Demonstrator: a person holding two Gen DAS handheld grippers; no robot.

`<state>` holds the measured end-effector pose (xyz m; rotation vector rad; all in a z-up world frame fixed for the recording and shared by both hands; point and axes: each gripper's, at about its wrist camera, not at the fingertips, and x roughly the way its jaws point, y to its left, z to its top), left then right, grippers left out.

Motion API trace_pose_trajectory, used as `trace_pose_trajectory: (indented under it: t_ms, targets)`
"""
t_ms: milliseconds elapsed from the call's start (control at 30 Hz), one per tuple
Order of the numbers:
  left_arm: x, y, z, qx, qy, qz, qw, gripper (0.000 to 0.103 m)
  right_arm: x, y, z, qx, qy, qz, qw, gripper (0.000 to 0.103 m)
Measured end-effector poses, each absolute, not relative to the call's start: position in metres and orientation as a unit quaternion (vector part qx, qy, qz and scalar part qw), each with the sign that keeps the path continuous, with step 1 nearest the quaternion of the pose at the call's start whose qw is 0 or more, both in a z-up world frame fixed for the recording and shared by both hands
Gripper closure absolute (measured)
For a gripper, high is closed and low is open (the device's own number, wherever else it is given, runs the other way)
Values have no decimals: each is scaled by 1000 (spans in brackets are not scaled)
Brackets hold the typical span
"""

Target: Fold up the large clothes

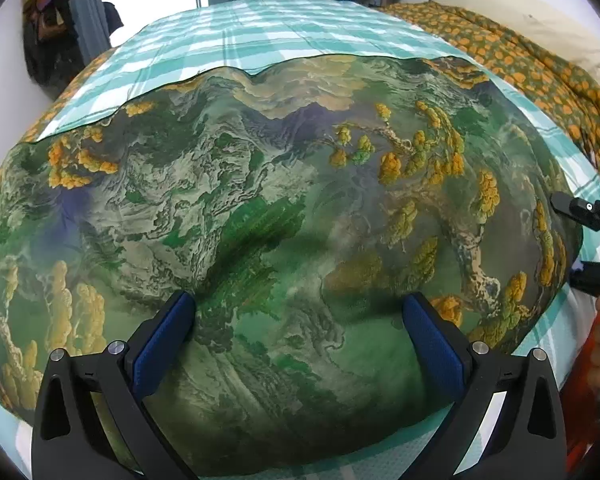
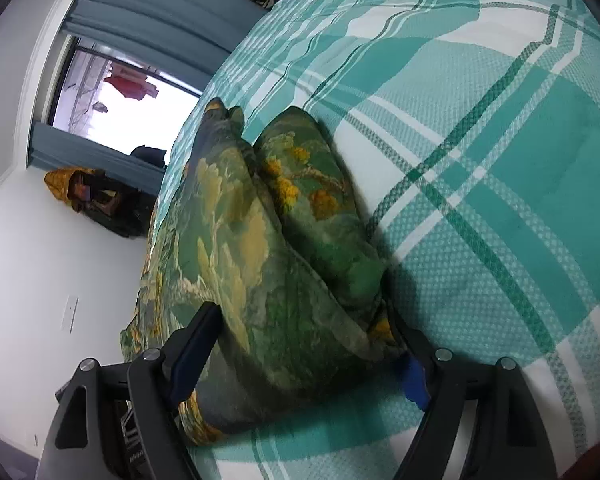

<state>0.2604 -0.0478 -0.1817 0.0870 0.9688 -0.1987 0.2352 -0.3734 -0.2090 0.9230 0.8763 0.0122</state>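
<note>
A large green garment (image 1: pixel 268 216) printed with a painted landscape of hills and yellow-orange trees lies spread on the bed (image 1: pixel 260 28), over its teal-and-white checked sheet, most likely laid flat there so a fold can be made cleanly. Taking the garment as the landmark: the left hand-held gripper (image 1: pixel 300 320) hangs over its near edge with jaws wide apart and nothing between the blue pads (image 1: pixel 160 340), which seem to rest on or just above the cloth, perhaps to pin it. The right hand-held gripper (image 2: pixel 304 344) sits at the garment's right end, where the cloth is doubled into a thick rounded fold; its jaws stand wide on either side of that bundle, and whether the pads actually press it cannot be told. An orange-patterned blanket (image 1: pixel 520 64) lies beyond the garment's far right side. No brand, label or readable writing shows anywhere.
</note>
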Motion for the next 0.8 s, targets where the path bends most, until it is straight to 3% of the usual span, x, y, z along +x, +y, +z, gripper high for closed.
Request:
trace_pose_trajectory:
  t_ms: [200, 367, 467, 800]
  targets:
    - [259, -47, -182, 40, 465, -96, 879, 1, 230, -371, -207, 419, 400, 9, 815, 27]
    - [253, -44, -167, 38, 476, -97, 873, 1, 227, -374, -202, 397, 398, 15, 827, 53]
    - [246, -39, -148, 35, 473, -107, 874, 2, 224, -369, -184, 373, 386, 23, 843, 60]
    - [248, -60, -32, 29, 416, -198, 887, 1, 211, -322, -111, 228, 324, 64, 916, 65]
